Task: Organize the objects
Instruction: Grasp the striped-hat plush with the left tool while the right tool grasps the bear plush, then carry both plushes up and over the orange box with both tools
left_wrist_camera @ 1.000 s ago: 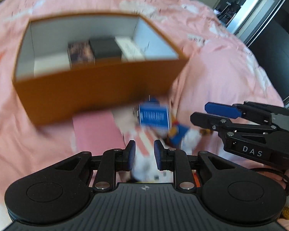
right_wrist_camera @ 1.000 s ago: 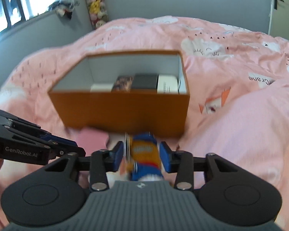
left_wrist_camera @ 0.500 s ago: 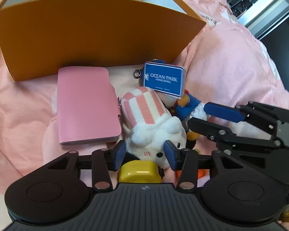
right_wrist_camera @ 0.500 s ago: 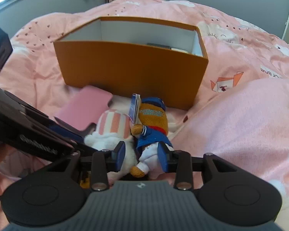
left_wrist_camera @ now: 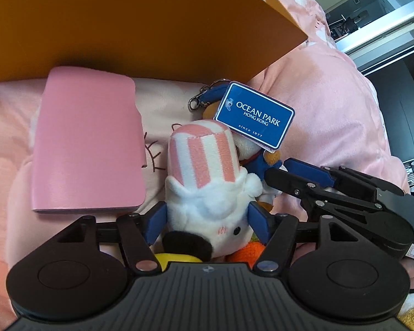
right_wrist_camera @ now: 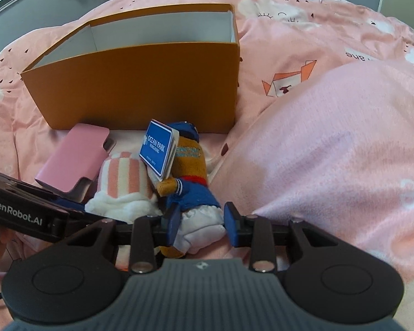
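Note:
An orange box (right_wrist_camera: pixel 140 82) with a white inside stands on the pink bed. In front of it lie a pink case (left_wrist_camera: pixel 88 143), a pink-striped white plush (left_wrist_camera: pixel 207 171) and a brown plush in blue clothes (right_wrist_camera: pixel 190 171) with a blue Ocean Park tag (left_wrist_camera: pixel 254 118). My left gripper (left_wrist_camera: pixel 207 224) is open, its pads on either side of the white plush's head. My right gripper (right_wrist_camera: pixel 201 226) is open around the brown plush's white lower end. The striped plush (right_wrist_camera: pixel 124 182), the case (right_wrist_camera: pixel 74 160) and the tag (right_wrist_camera: pixel 157 149) also show in the right wrist view.
A pink blanket mound (right_wrist_camera: pixel 331 160) rises at the right of the plush toys. A yellow object (left_wrist_camera: pixel 174 258) and an orange one (left_wrist_camera: pixel 243 251) lie under the left gripper. The box wall (left_wrist_camera: pixel 124 22) fills the left wrist view's top.
Both grippers came down and forward onto the plush toys and opened wider. The left jaws now straddle the white plush, the right jaws the brown plush.

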